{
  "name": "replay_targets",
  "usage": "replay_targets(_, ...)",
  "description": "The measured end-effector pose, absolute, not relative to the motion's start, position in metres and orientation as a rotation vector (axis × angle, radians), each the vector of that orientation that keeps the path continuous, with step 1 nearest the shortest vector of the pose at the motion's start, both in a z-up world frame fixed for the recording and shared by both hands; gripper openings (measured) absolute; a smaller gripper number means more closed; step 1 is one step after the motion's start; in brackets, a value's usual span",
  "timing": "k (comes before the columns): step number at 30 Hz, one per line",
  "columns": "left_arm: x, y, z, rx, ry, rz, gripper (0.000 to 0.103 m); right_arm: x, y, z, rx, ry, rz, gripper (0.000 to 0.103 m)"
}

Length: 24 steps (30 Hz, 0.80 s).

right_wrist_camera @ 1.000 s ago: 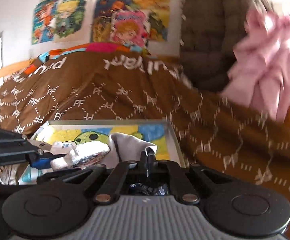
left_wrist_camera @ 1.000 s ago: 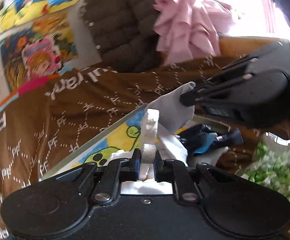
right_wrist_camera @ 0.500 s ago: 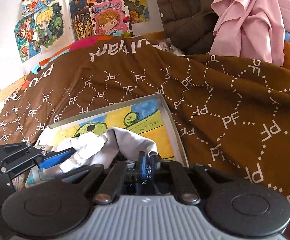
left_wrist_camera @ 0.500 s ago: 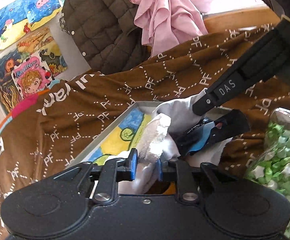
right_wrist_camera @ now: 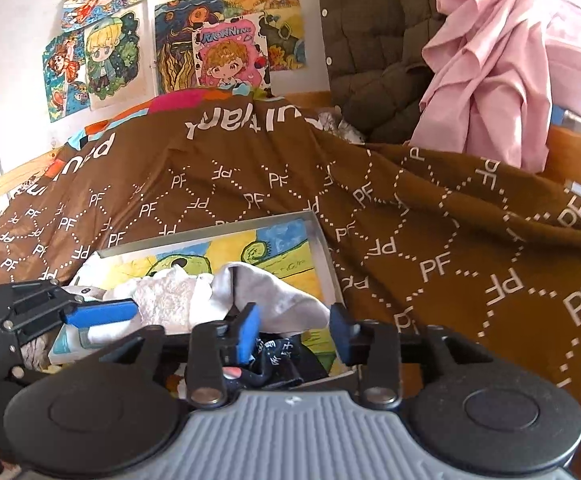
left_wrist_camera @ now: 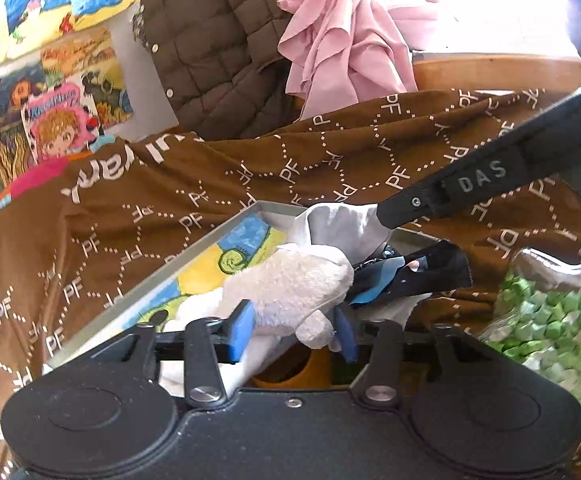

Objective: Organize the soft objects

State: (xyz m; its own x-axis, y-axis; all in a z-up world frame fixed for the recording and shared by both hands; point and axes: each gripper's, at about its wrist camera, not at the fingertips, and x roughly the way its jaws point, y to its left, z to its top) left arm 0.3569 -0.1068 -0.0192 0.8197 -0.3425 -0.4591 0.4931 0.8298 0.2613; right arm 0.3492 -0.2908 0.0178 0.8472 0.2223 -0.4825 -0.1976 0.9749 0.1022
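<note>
over the shallow box (right_wrist_camera: 326,248) on the bed, the left claw (left_wrist_camera: 294,324) is spread, with one white fleece item (left_wrist_camera: 290,288) lying loosely between its jaws, long axis toward 1 o'clock. the right claw (right_wrist_camera: 294,330) is wide apart, gripping nothing; one grey cloth (right_wrist_camera: 274,292) and one black cloth (right_wrist_camera: 278,356) lie directly beneath, nearer it.

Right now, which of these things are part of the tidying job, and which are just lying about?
Part of the job:
fluffy white sock
grey sock
dark sock
painted tray

Just lying about:
brown blanket
quilted jacket
pink garment
jar of green stars
wall drawings
</note>
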Motion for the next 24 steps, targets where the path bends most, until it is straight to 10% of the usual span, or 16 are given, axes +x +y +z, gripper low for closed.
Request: replay_targets(24, 0.249, -0.052, 0.056, 0.054, 0.273, -0.300, 0.087, 0.207, -0.274, 0.079, -0.019, 0.326, 0.260, 0.087)
